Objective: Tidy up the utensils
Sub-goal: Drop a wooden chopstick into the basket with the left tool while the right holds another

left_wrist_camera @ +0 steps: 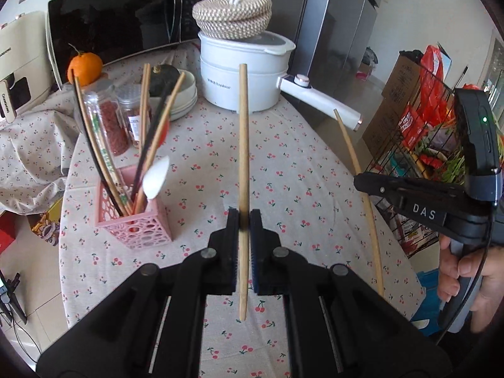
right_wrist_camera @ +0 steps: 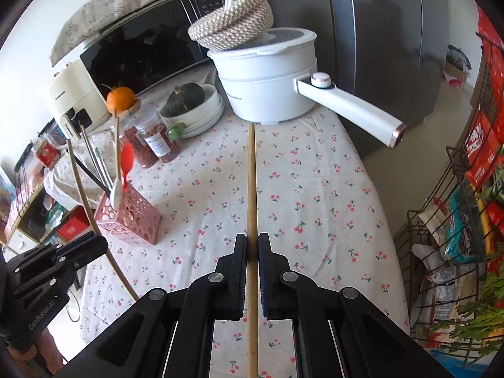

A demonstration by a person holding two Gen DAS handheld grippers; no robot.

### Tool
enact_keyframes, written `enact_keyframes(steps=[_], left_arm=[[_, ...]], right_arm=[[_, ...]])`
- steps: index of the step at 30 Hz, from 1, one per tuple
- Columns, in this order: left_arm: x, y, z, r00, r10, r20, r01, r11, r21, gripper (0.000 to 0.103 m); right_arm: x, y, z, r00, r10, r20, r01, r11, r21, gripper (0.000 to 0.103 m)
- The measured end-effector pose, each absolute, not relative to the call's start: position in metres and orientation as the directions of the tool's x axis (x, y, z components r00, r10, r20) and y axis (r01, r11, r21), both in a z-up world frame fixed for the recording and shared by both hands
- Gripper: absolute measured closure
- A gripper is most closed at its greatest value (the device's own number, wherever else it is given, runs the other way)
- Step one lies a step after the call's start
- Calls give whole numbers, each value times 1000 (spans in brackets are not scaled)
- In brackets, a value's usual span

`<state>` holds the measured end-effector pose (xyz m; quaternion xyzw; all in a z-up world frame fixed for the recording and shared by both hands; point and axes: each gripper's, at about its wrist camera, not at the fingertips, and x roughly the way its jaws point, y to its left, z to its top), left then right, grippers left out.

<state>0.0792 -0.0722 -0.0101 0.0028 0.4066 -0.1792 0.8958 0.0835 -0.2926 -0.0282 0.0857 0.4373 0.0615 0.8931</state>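
Left gripper: my left gripper (left_wrist_camera: 244, 220) is clamped on a wooden chopstick (left_wrist_camera: 243, 145), which runs forward between the pads, held above the surface (left_wrist_camera: 299, 157).

Right gripper: my right gripper (right_wrist_camera: 252, 245) is likewise closed on a second chopstick (right_wrist_camera: 251, 189), pointing toward the white pot (right_wrist_camera: 267, 75).

Where the utensils go: the pink perforated holder (left_wrist_camera: 138, 223) stands on the cherry-print cloth to my left. It already carries several chopsticks, a white spoon (left_wrist_camera: 156, 176) and, seen from the right wrist, a red spoon (right_wrist_camera: 127, 157).

Step in hand, as I judge it: bring each stick over the holder and drop it in upright.

Doing it well: I would go one stick at a time, the left first since it is nearer. I would tip the stick toward vertical before lowering, aim for the open gap away from the leaning sticks, and release only once the tip is inside the rim. The holder looks light, so a sideways nudge could topple it.

Writing, pot: "Royalstar" on the side, in the left view.

Writing, grippers: "DAS" on the right one, "GenRobot.AI" on the left.

Writing, jars: the labels on the spice jars (right_wrist_camera: 157, 140) are too small to read.
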Motion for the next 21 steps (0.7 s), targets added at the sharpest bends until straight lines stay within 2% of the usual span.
enact_keyframes(steps=[4, 9, 13, 17, 19, 21], left_arm=[[74, -48, 13, 654, -343, -675, 308, 935, -178, 96], [65, -12, 46, 768, -332, -548, 254, 943, -215, 96], [60, 13, 59, 879, -251, -405, 178, 961, -210, 96], [65, 30, 50, 949, -165, -268, 117, 975, -186, 96], [74, 34, 40, 957, -150, -248, 105, 977, -186, 96], [86, 35, 31, 952, -145, -270, 97, 978, -183, 96]], right_arm=[[79, -279, -9, 667, 203, -717, -64, 974, 216, 96], [76, -262, 9, 723, 230, -651, -99, 968, 231, 96], [78, -252, 15, 745, 248, -619, -116, 962, 247, 96], [78, -244, 16, 760, 255, -598, -128, 961, 246, 96], [80, -241, 15, 760, 256, -598, -133, 961, 244, 96], [81, -239, 14, 758, 257, -600, -133, 961, 244, 96]])
